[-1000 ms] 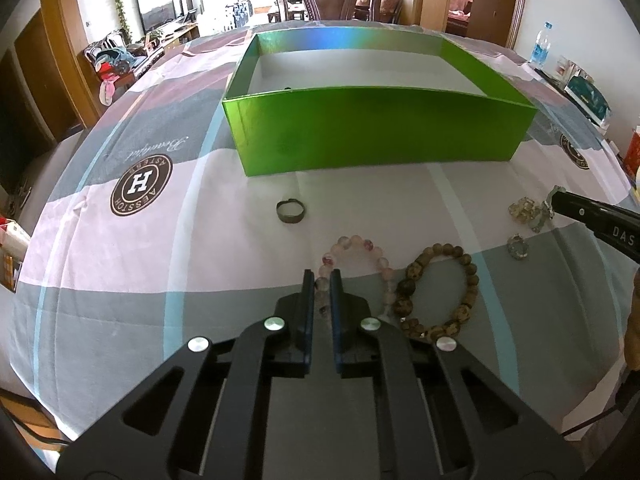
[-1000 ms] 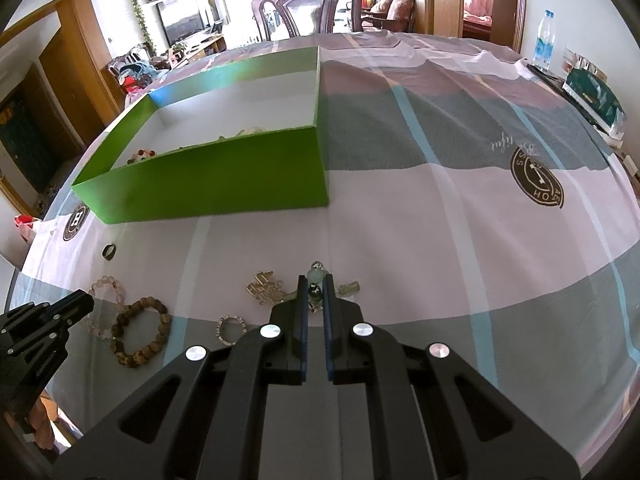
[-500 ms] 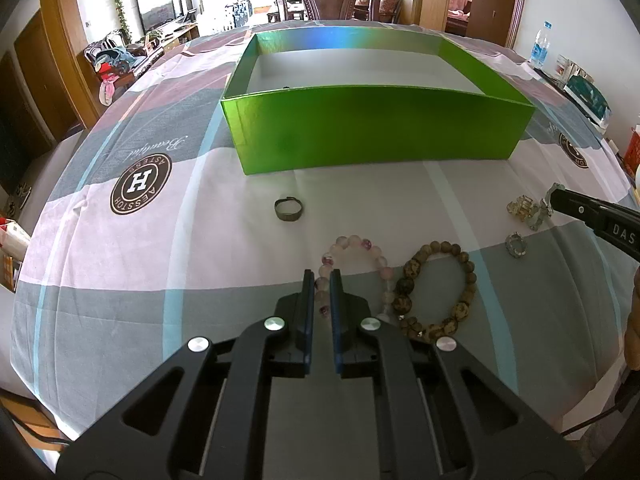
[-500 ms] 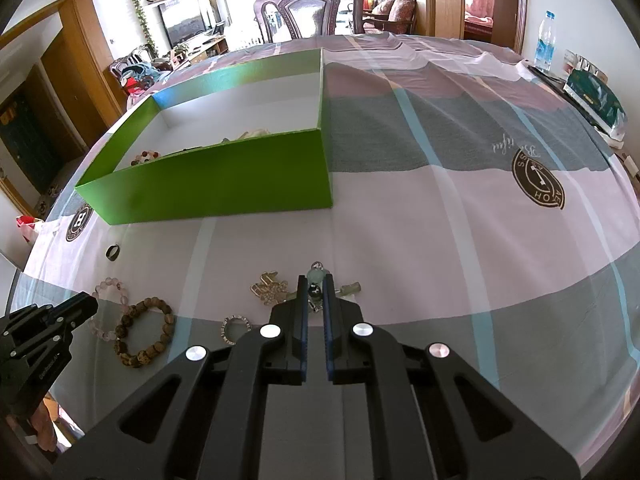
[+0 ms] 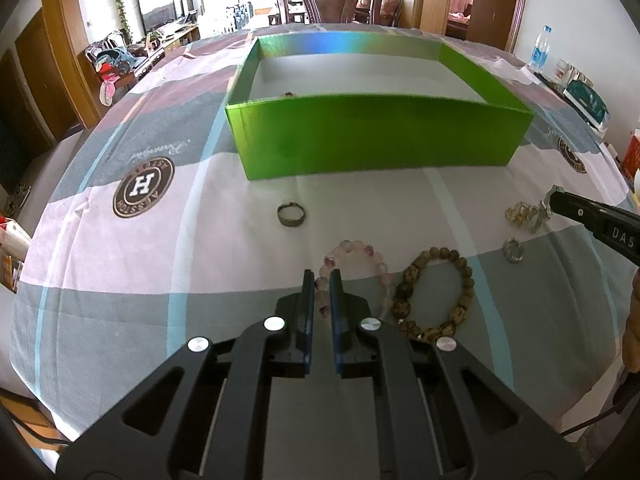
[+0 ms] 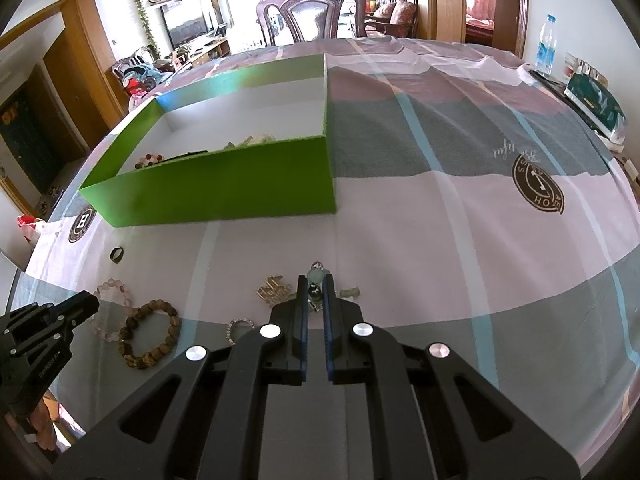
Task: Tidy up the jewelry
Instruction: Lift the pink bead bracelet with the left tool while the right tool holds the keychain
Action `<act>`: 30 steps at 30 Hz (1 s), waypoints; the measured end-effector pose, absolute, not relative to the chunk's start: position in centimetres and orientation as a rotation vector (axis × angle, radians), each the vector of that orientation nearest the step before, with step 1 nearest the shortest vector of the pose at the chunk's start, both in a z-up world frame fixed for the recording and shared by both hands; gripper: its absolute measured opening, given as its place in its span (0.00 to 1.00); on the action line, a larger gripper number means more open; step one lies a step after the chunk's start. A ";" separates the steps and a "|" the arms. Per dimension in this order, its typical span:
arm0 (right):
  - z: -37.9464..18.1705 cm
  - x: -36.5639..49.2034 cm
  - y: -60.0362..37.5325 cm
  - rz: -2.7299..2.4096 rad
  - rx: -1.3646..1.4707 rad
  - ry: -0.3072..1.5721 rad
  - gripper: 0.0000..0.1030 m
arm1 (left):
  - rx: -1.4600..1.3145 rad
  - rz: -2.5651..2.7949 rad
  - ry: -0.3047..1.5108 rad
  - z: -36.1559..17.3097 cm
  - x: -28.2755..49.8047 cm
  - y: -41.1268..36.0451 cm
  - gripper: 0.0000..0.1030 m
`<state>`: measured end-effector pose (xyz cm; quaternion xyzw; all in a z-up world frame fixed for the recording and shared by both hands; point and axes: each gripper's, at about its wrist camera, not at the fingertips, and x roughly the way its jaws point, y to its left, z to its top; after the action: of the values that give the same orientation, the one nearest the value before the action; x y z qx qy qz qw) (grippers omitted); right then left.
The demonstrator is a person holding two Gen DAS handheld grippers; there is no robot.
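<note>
A green box (image 5: pixel 376 140) (image 6: pixel 224 192) stands on the table with some jewelry inside (image 6: pixel 248 142). In front of it lie a dark ring (image 5: pixel 291 215), a pink bead bracelet (image 5: pixel 356 252), a brown bead bracelet (image 5: pixel 436 292), a small silver ring (image 5: pixel 513 250) and a gold piece (image 6: pixel 274 290). My left gripper (image 5: pixel 321 278) is shut on the pink bead bracelet, low over the cloth. My right gripper (image 6: pixel 314 282) is shut on a small beaded charm piece (image 6: pixel 316 276), right of the gold piece.
The table has a pink, grey and blue checked cloth (image 5: pixel 120 240). A water bottle (image 6: pixel 546 50) and a green packet (image 6: pixel 596 104) sit at the far right edge. A wooden chair (image 5: pixel 332 0) stands behind the table.
The left gripper has drawn back and up slightly with the pink bracelet. The right gripper has lifted a little with the charm piece between its fingers.
</note>
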<state>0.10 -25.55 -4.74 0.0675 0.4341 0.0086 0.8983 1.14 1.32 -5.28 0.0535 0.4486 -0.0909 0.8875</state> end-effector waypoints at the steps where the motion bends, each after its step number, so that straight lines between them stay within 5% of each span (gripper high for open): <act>1: -4.5 0.1 -25.5 0.020 0.138 0.893 0.07 | 0.110 -0.188 0.929 -5.1 1.2 1.4 0.08; 30: -4.1 0.4 -24.8 0.042 0.131 0.886 0.07 | 0.107 -0.192 0.926 -4.9 1.7 1.6 0.08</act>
<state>0.39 -24.78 -4.08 0.0631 0.4282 0.0204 0.9013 1.67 1.59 -4.86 0.0513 0.4458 -0.0926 0.8888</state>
